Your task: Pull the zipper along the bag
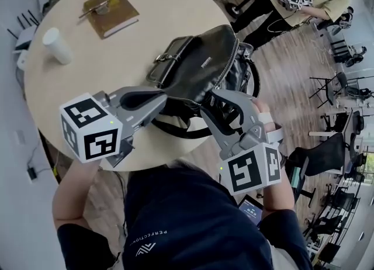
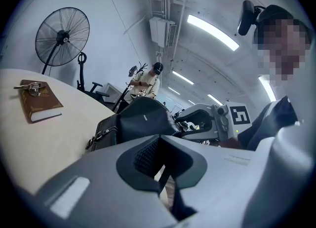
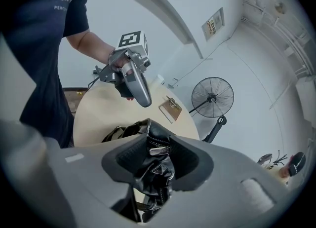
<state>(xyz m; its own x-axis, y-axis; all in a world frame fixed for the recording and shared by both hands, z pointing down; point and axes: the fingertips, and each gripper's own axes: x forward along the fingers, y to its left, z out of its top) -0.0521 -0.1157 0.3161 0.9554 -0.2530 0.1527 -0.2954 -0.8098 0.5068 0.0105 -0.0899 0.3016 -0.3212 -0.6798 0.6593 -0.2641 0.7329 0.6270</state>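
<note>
Left gripper [image 1: 159,98] is pinched narrow on the near end of the bag [image 1: 198,64], I reckon to anchor it against the pull; that hand is roughly level. Right gripper [image 1: 221,106] tilts down with its fingers wide. The zipper pull [image 3: 159,149] sits between them, not clamped yet. Bag lies right at both tips.

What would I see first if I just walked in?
A shiny black leather bag sits at the near right edge of the round table. Two grey grippers with black-and-white marker cubes meet it: the left gripper with jaws shut at its near end, the right gripper with open jaws around its zipper end.
</note>
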